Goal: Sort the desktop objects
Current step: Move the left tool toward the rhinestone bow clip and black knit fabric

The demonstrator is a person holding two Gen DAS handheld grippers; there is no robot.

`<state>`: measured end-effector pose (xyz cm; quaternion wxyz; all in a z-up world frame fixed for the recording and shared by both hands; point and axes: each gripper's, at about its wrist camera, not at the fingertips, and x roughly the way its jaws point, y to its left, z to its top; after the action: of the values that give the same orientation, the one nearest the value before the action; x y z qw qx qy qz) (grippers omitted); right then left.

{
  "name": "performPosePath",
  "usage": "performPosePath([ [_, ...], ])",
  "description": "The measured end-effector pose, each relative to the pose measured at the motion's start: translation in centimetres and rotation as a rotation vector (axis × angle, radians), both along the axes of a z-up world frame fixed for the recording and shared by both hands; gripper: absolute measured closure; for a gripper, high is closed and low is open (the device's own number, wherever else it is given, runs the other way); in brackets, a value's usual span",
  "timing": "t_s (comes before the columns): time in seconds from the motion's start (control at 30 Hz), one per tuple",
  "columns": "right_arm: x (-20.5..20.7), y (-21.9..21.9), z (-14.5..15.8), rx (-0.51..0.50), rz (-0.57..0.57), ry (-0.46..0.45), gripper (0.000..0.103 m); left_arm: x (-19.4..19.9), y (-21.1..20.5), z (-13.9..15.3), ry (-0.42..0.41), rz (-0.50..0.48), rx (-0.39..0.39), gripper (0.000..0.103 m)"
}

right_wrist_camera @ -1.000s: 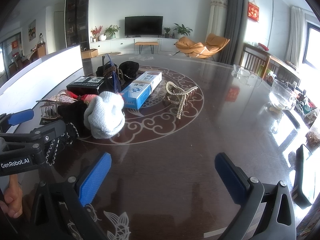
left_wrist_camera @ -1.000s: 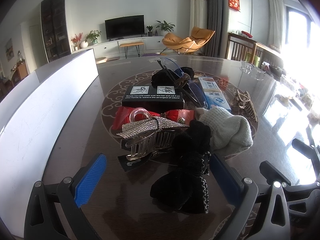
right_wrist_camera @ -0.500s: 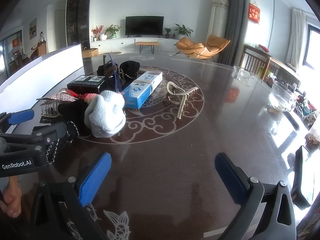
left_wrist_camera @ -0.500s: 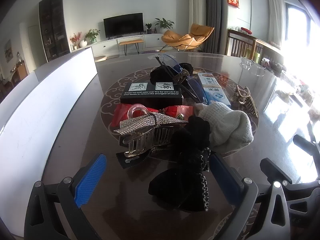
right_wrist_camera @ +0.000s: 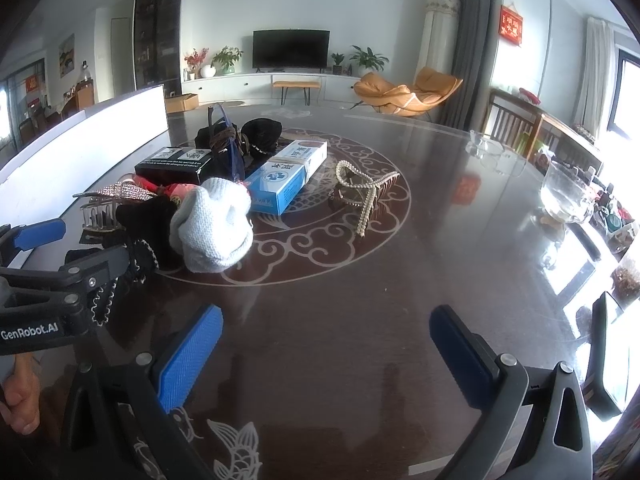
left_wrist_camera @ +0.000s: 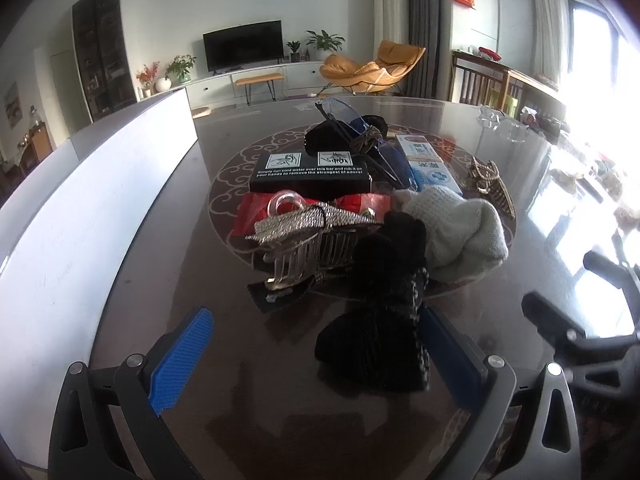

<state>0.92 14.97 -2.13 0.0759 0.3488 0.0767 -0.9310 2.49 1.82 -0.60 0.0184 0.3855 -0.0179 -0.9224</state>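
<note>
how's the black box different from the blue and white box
The black box is dark with white print and pictograms on top; the blue and white box is longer and bound by a band. The black box lies nearer the white board, the blue one nearer the pearl clip. Both lie flat.

Television [right_wrist_camera: 291, 49], orange lounge chair [right_wrist_camera: 408, 92]

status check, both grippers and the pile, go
Left gripper open, black bow between its fingers. Right gripper open, empty. Pile untouched; grey knit cloth crowds the bow.
</note>
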Motion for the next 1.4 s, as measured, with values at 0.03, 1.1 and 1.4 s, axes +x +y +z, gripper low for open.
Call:
performPosePath([
  [0.03,0.0,0.0,0.0,-0.001,0.000,0.001,0.000,0.6,-0.3,0.0,-0.004,-0.016,-0.014,0.000],
  [1.1,-0.9,1.2,-0.4,-0.038,-0.024,-0.077,0.000,-2.9,0.9,-0.9,-0.145,-0.365,-0.123,0.000],
  [1.4,-1.1,1.4,-0.9,0.001,-0.039,-0.117,0.000,-3.8,1.5,-1.3,-0.147,-0.378,-0.122,0.000],
])
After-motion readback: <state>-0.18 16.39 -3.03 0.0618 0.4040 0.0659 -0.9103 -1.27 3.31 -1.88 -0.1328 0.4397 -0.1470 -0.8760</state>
